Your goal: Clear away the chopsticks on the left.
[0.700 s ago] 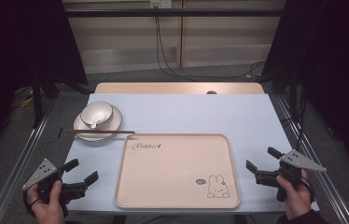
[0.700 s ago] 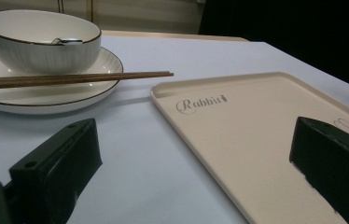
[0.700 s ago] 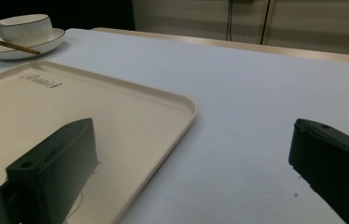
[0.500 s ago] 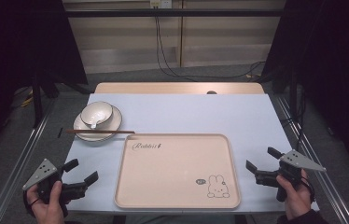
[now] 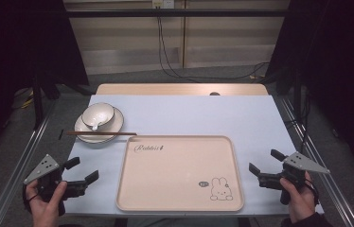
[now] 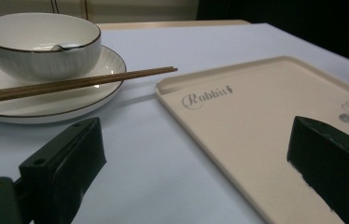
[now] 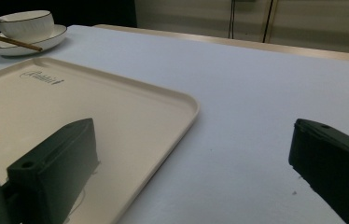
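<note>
A beige tray (image 5: 180,146) with a rabbit drawing lies at the table's front centre; its rim also appears in the left gripper view (image 6: 210,77) and the right gripper view (image 7: 163,93). To its far left a white bowl (image 5: 97,116) with a spoon in it stands on a white plate (image 5: 83,130), and brown chopsticks (image 5: 101,134) rest across the plate's front. My left gripper (image 5: 84,171) sits open at the front left, nothing between its jaws. At the front right my right gripper (image 5: 266,163) is open and holds nothing.
A pale blue cloth (image 5: 189,113) covers the table, whose wooden far edge (image 5: 180,89) shows beyond it. Metal rails (image 5: 307,142) run along both sides. Cables (image 5: 165,52) hang down the wall behind.
</note>
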Demonstrator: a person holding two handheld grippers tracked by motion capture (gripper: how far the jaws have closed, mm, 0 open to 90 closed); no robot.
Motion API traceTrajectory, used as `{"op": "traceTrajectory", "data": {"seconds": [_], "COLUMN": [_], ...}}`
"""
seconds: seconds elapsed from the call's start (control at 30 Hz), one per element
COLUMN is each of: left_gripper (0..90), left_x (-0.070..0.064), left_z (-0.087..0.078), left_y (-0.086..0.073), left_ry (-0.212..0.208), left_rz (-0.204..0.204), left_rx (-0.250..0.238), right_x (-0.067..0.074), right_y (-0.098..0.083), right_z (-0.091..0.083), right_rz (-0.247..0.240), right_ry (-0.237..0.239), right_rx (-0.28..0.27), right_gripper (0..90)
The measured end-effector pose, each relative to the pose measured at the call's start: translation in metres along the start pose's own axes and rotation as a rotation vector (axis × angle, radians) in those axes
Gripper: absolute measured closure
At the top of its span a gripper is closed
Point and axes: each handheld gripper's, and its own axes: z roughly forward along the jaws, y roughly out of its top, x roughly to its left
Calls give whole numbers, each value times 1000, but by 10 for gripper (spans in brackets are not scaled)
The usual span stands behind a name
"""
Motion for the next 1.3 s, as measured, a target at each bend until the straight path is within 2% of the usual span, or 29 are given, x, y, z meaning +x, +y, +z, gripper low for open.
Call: {"op": "traceTrajectory", "data": {"seconds": [0.03, 0.07, 0.1, 0.17, 0.2, 0.3, 0.47, 0.5, 0.53, 0.57, 0.6, 0.63, 0.73, 0.77, 0.8, 0.83, 0.9, 0.93, 1.0, 1.07, 1.1, 1.13, 1.17, 1.2, 1.27, 1.3], "left_gripper": [42, 46, 47, 60, 64, 64, 64, 64, 66, 66, 69, 81, 97, 98, 104, 125, 170, 200, 245, 271, 291, 303, 323, 332, 338, 360], "left_x": [5, 5, 11, 17, 20, 33, 50, 54, 58, 61, 61, 70, 80, 82, 83, 84, 87, 94, 101, 103, 110, 115, 118, 121, 123, 126], "left_z": [-1, -1, -2, -3, -2, 1, 5, 5, 6, 6, 6, 7, 9, 11, 12, 14, 17, 23, 29, 33, 41, 44, 47, 50, 53, 56], "left_y": [3, 3, 6, 9, 11, 17, 28, 31, 34, 37, 37, 43, 50, 51, 52, 53, 53, 54, 54, 53, 52, 51, 50, 49, 48, 47], "left_ry": [-10, -10, -16, -26, -22, -54, -66, -74, -69, -82, -82, -92, -85, -97, -97, -78, -84, -109, -138, -130, -127, -122, -140, -133, -132, -132], "left_rz": [34, 34, 55, 70, 64, 44, 82, 106, 119, 127, 127, 136, 150, 143, 159, 182, 185, 185, 211, 210, 242, 256, 262, 290, 298, 319], "left_rx": [13, 13, 21, 39, 35, 55, 71, 78, 79, 90, 90, 87, 91, 97, 96, 88, 87, 97, 124, 133, 170, 182, 175, 186, 199, 217], "right_x": [0, 0, 1, 1, 1, 1, 2, 1, 2, 2, 2, 2, 2, 2, 2, 2, 2, 3, 3, 2, 3, 3, 3, 3, 3, 4], "right_y": [0, 0, 0, 0, 0, 0, 0, 0, 0, 0, 0, 0, 0, 0, 0, 0, 0, 0, 0, 0, 0, 0, 0, 0, -1, -1], "right_z": [0, 0, 0, 0, 0, 0, 0, -1, -1, -1, -1, -1, -1, -1, 0, -1, 0, 0, 0, -1, 0, 0, 0, 0, 0, 0], "right_rz": [-3, -3, -1, -7, -10, -8, -9, -12, -10, -11, -13, -11, -16, -15, -16, -19, -19, -20, -19, -23, -20, -22, -22, -22, -34, -31], "right_ry": [0, 0, 3, 5, 4, 5, 5, 8, 8, 10, 9, 12, 10, 11, 11, 10, 12, 14, 18, 15, 18, 17, 17, 18, 18, 24], "right_rx": [-6, -6, -9, -3, -2, 0, -7, -4, -4, -3, -4, -1, -2, -2, -1, 0, 0, 1, 0, -1, 0, -1, 0, 2, 7, 10], "right_gripper": [8, 8, 9, 9, 9, 10, 10, 10, 10, 10, 10, 10, 10, 10, 10, 10, 10, 10, 10, 10, 10, 10, 10, 10, 11, 11]}}
